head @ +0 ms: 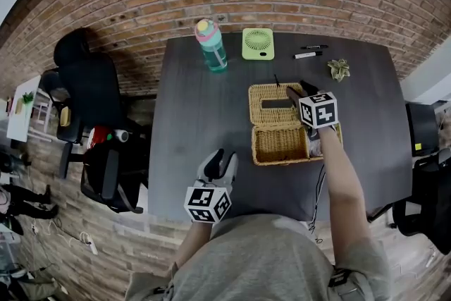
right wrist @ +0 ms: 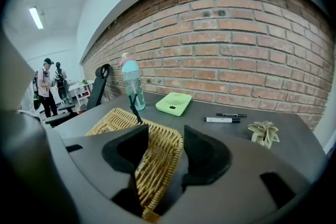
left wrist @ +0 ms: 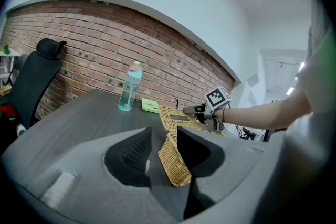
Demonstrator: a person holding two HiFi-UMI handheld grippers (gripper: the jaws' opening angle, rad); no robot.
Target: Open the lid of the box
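lid [head: 262, 96], folded back at twelve o'clock of the box [head: 255, 146], is pinched by the right gripper [head: 292, 91] to guide it; left gripper [head: 220, 160] waits spread, empty.

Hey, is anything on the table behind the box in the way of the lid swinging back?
Nothing visible. The lid, held by the right gripper, has bare table behind it; the green fan and bottle sit farther back.

Head view looks steeply down; both gripper views face the box [head: 282, 157] closely.
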